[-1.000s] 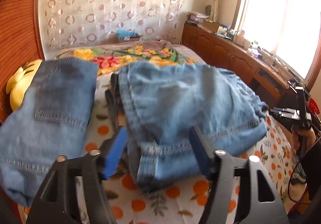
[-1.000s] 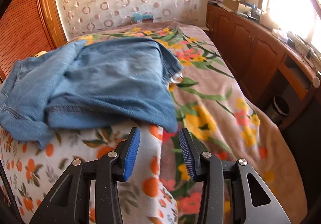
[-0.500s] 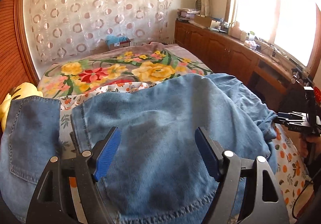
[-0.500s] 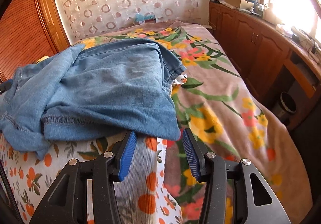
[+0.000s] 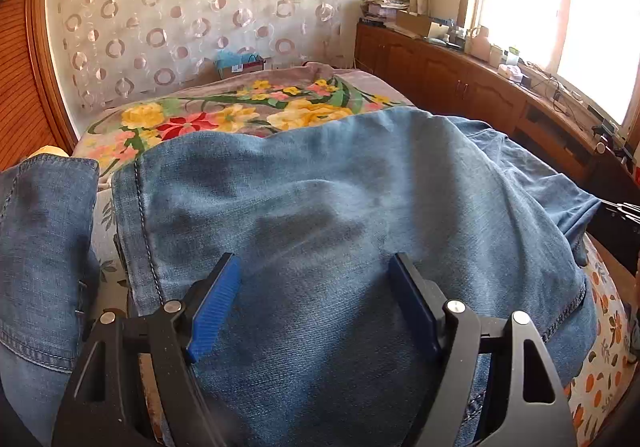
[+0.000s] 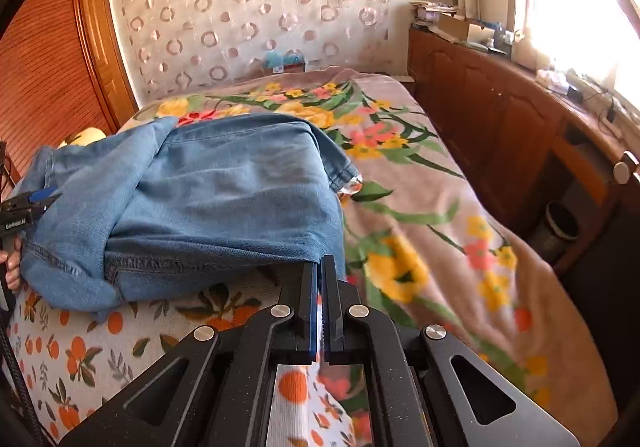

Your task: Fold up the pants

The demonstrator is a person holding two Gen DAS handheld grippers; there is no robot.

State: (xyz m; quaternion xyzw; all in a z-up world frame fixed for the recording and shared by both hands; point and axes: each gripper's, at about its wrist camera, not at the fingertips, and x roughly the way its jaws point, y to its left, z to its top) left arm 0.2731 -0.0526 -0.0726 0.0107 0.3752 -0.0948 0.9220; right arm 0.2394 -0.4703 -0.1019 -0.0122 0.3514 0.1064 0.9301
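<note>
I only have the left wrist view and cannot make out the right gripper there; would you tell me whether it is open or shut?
Observer: The right gripper is shut; its jaws have just closed at the near corner of the jeans.
Operator: Thank you. Is any denim caught between them?
Observer: I cannot tell; the tips meet right at the hem, above the orange-print sheet.
Operator: And what lies to the right of that corner?
Observer: The floral blanket, which runs on to the bed's right edge.
</note>
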